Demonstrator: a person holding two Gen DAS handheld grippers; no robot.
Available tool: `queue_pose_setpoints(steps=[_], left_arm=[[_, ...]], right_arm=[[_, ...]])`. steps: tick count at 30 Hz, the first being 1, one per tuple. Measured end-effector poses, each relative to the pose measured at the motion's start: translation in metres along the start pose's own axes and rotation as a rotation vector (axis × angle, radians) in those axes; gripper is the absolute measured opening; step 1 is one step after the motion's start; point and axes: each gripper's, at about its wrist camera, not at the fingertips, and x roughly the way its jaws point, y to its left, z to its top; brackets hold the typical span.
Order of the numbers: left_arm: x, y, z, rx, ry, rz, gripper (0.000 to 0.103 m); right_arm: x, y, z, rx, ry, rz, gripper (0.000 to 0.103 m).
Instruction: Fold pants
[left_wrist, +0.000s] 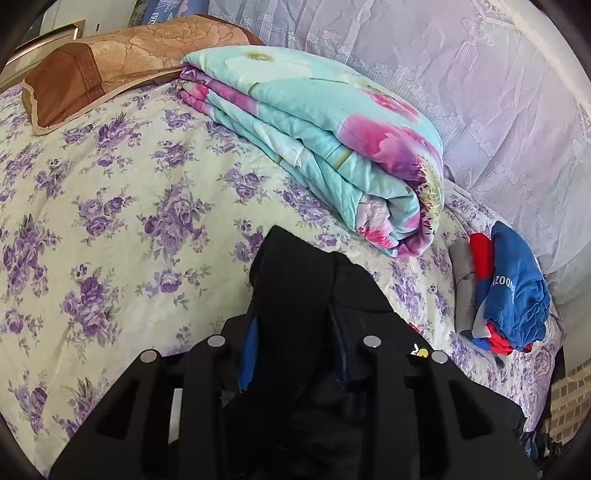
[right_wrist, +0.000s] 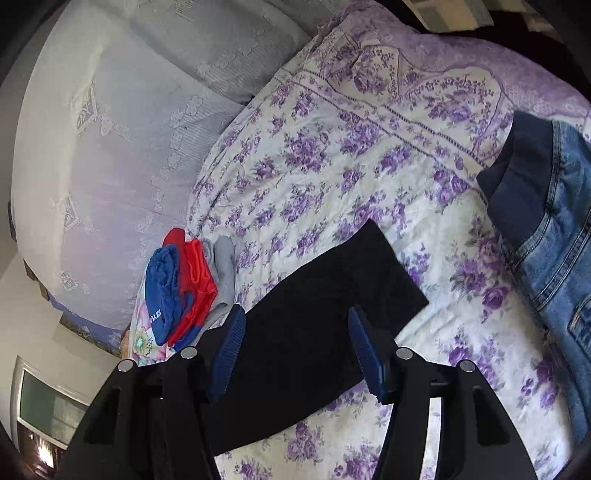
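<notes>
The bed (left_wrist: 110, 177), spread with a cream sheet printed in purple roses, carries everything here, and a pale lace curtain (left_wrist: 461, 92) hangs along its far side. A folded quilt (left_wrist: 314, 140) in turquoise with pink flowers lies along that far edge, one end touching a brown-and-gold pillow (left_wrist: 110, 70) in the bed's corner. A pair of blue jeans (right_wrist: 554, 229) with a dark ribbed waistband lies at the bed's edge on the right of the right wrist view, well apart from the other clothes. The black pants (right_wrist: 321, 314) stretch in a flat band across the middle of the sheet; one squared end lies toward the jeans but clear of them. A small heap of blue, red and grey clothes (right_wrist: 188, 284) sits by the curtain-side edge, just beside the pants. The left gripper (left_wrist: 291, 325) is clenched on a bunched-up part of the black pants, which rises between its blue pads. The right gripper (right_wrist: 295, 350) stands released, pads wide apart on either side of the black band, and whether they touch it cannot be told.
</notes>
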Motion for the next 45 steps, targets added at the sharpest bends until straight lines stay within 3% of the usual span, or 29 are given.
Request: queue_pose_setpoints(steps=[6,8,11,12,13,15,19,22,27,30,34,38,41,43,45], left_arm=[[0.006,-0.001,-0.002,-0.005,0.005,0.029,0.033],[0.004,0.000,-0.001,-0.014,0.011,0.029,0.034],[-0.007,0.004,-0.001,-0.026,0.030,0.029,0.042],[-0.011,0.004,-0.001,-0.020,0.032,0.035,0.050],[-0.016,0.004,-0.002,-0.006,0.042,0.045,0.067],[-0.023,0.005,-0.003,0.012,0.066,0.055,0.086],[-0.042,0.013,-0.006,0.054,0.081,0.073,0.086],[-0.064,0.031,-0.016,0.058,0.079,0.111,0.086],[-0.115,0.067,-0.058,0.040,0.080,0.123,0.086],[-0.123,0.084,-0.090,0.014,0.132,0.124,0.086],[-0.107,0.092,-0.115,-0.028,0.197,0.055,0.080],[-0.084,0.083,-0.113,-0.050,0.207,-0.020,0.068],[-0.073,0.085,-0.110,-0.104,0.196,-0.016,0.054],[-0.077,0.087,-0.111,-0.116,0.172,-0.027,0.034],[-0.090,0.093,-0.112,-0.142,0.135,-0.047,0.025]], right_arm=[[0.080,-0.004,-0.007,0.056,0.208,0.054,0.063],[0.096,-0.010,-0.003,0.066,0.174,-0.048,0.061],[0.078,-0.009,-0.004,0.086,0.116,-0.026,0.057],[0.066,-0.005,-0.007,0.065,0.099,-0.010,0.058],[0.054,-0.003,-0.008,0.044,0.089,-0.002,0.062],[0.032,-0.004,-0.015,0.014,0.070,-0.018,0.069],[0.014,-0.034,-0.026,0.070,0.080,-0.087,0.072],[0.019,-0.060,-0.031,0.162,0.090,-0.057,0.072],[0.029,-0.055,-0.030,0.133,0.076,-0.058,0.076],[0.036,-0.052,-0.027,0.119,0.070,-0.064,0.077],[0.042,-0.049,-0.025,0.114,0.060,-0.059,0.078],[0.039,-0.050,-0.028,0.123,0.061,-0.030,0.077],[0.036,-0.053,-0.030,0.132,0.054,-0.008,0.076],[0.035,-0.052,-0.032,0.127,0.050,-0.009,0.076],[0.036,-0.051,-0.032,0.124,0.050,-0.018,0.076]])
